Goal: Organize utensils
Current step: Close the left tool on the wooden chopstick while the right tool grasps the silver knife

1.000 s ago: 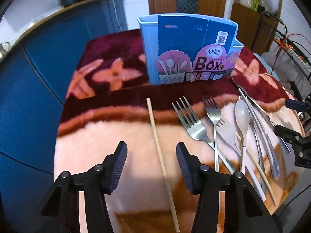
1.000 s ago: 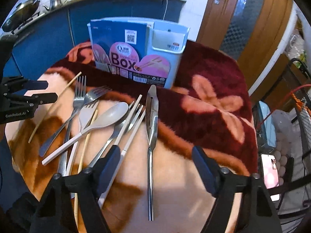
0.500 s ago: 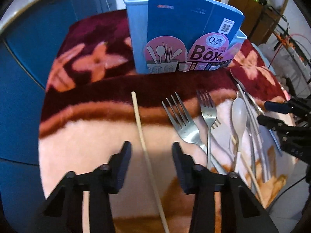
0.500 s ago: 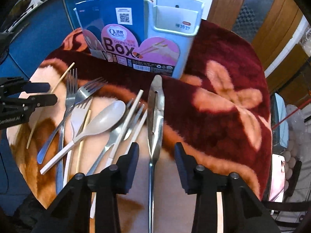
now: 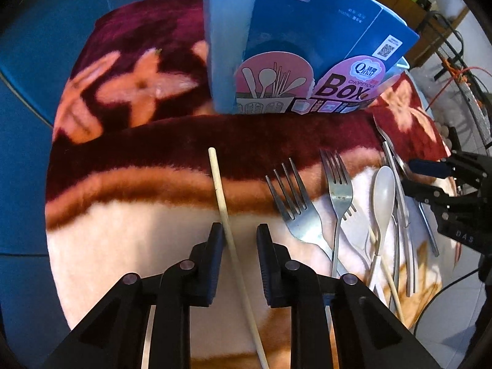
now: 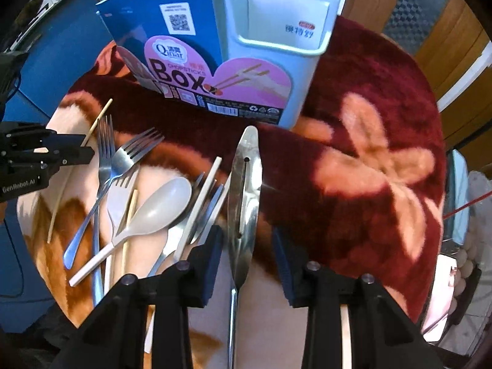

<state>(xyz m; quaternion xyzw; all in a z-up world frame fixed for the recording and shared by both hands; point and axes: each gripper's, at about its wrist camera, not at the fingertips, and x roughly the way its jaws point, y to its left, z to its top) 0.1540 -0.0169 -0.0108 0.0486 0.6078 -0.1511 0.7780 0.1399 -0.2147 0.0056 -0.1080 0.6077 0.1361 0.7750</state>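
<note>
A single wooden chopstick (image 5: 220, 190) lies on the plush blanket between the fingers of my left gripper (image 5: 238, 230). Its jaws are closing; the chopstick runs close along the left pad, with a gap to the right pad. In the right wrist view a long flat steel utensil (image 6: 246, 169) lies between the fingers of my right gripper (image 6: 246, 233), whose jaws are also closing with gaps on both sides. The light blue utensil box (image 5: 227, 46) (image 6: 276, 30) with its blue and pink card label stands upright behind both.
Between the two grippers lie two steel forks (image 5: 295, 206), a pale plastic spoon (image 6: 163, 203), a white chopstick (image 6: 203, 193) and several more utensils in a loose pile. The maroon and cream flowered blanket (image 6: 384, 169) covers the table. A blue cabinet (image 5: 24, 61) stands at the left.
Both grippers have moved forward and tilted down towards the blanket, and both have narrowed. The chopstick now sits between the left fingers and the steel utensil between the right fingers.
</note>
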